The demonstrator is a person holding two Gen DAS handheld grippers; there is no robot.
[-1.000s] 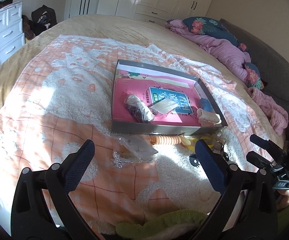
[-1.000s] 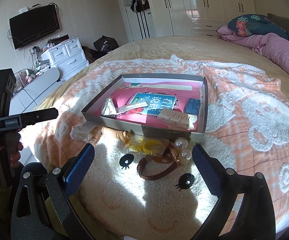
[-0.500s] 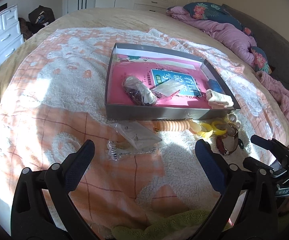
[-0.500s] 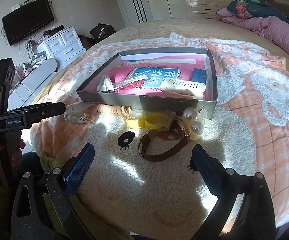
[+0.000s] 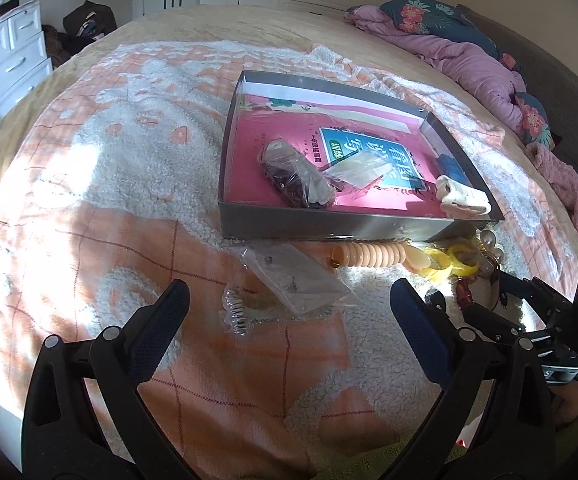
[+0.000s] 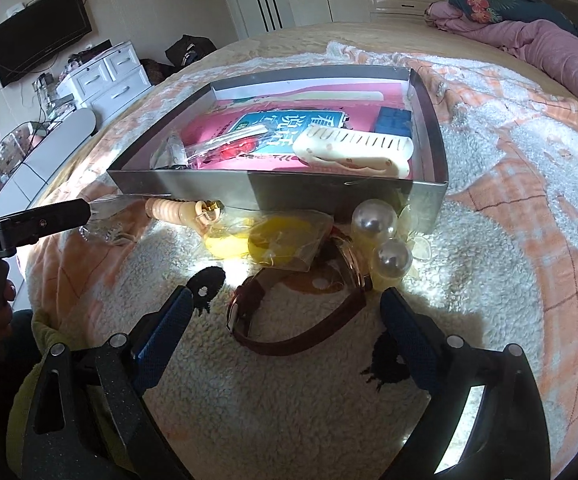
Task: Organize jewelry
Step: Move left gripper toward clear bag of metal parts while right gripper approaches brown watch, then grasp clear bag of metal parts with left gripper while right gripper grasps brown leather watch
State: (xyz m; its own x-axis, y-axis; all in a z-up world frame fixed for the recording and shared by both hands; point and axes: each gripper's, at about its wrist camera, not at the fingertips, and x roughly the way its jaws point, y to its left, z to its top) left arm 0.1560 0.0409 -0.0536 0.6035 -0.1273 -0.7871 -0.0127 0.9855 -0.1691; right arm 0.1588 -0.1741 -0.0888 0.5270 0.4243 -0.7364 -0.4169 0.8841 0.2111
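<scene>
Above watch strap point(image 6: 289, 344), right claw point(image 6: 285, 316) lower, narrower.

Box point(image 6: 273, 188) on blanket point(image 6: 509, 240); watch point(image 6: 289, 316) before it; comb point(image 6: 353, 150) inside.

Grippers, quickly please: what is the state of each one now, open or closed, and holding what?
Left gripper: open, holding nothing, above a clear bag.
Right gripper: open, jaws just closing slightly, holding nothing; a brown watch lies between them.

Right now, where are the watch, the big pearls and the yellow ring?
watch point(image 6: 245, 312): right wrist view, on its case.
big pearls point(image 6: 373, 219): right wrist view, on the upper pearl.
yellow ring point(image 5: 459, 266): left wrist view, on its band.
</scene>
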